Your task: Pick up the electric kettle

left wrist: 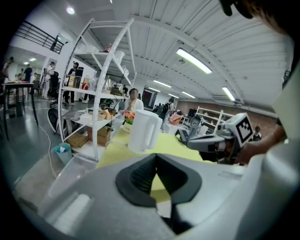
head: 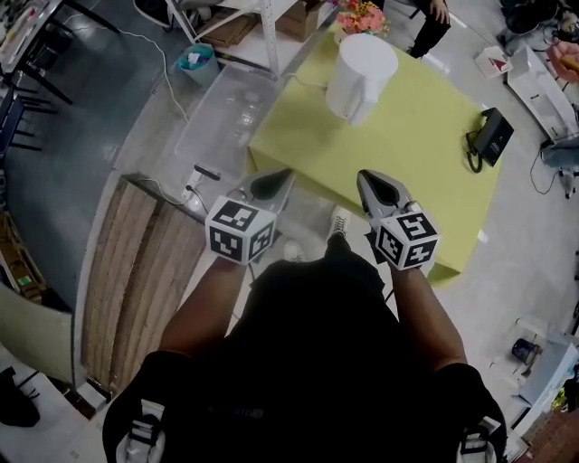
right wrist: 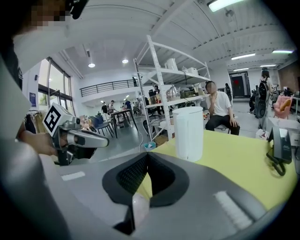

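The white electric kettle (head: 360, 77) stands upright at the far end of the yellow-green table (head: 425, 172); it also shows in the left gripper view (left wrist: 144, 131) and the right gripper view (right wrist: 189, 133). My left gripper (head: 279, 175) hovers at the table's near edge, shut and empty, its tips meeting (left wrist: 156, 156). My right gripper (head: 365, 178) is beside it over the near part of the table, also shut with nothing held (right wrist: 147, 154). Both point toward the kettle and are well short of it.
A black telephone (head: 493, 136) lies on the table's right side, and flowers (head: 362, 16) stand behind the kettle. A clear plastic bin (head: 222, 113), a small blue bucket (head: 194, 61) and a white shelf rack (left wrist: 101, 93) are to the left. A person (right wrist: 219, 110) sits beyond the table.
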`<act>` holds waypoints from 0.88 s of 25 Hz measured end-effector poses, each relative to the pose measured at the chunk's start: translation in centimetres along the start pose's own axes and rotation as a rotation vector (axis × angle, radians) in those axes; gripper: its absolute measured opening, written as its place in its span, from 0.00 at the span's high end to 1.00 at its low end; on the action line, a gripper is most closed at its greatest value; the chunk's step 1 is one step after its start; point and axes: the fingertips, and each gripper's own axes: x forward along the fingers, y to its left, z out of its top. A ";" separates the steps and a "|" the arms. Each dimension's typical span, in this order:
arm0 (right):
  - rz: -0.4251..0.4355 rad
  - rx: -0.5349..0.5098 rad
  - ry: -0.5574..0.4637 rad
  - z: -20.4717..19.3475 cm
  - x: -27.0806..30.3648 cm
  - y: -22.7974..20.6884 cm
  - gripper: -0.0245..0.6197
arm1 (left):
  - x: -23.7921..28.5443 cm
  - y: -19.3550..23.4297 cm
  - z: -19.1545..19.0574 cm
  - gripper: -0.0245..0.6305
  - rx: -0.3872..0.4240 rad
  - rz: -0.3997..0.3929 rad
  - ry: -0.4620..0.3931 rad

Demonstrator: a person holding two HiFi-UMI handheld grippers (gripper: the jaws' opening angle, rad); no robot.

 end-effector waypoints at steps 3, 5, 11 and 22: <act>-0.029 -0.001 -0.009 0.8 0.6 -1.2 0.95 | 0.7 0.1 0.4 0.96 0.002 -0.001 0.004; -0.041 0.000 -0.014 1.3 1.1 -1.9 0.95 | 1.0 0.2 0.7 0.96 0.004 -0.003 0.007; -0.073 0.000 -0.024 2.4 2.8 -4.0 0.95 | 2.4 0.9 1.5 0.96 0.008 -0.002 0.014; -0.189 -0.012 -0.056 6.0 7.1 -9.2 0.73 | 4.0 1.8 2.5 0.96 -0.003 0.009 0.023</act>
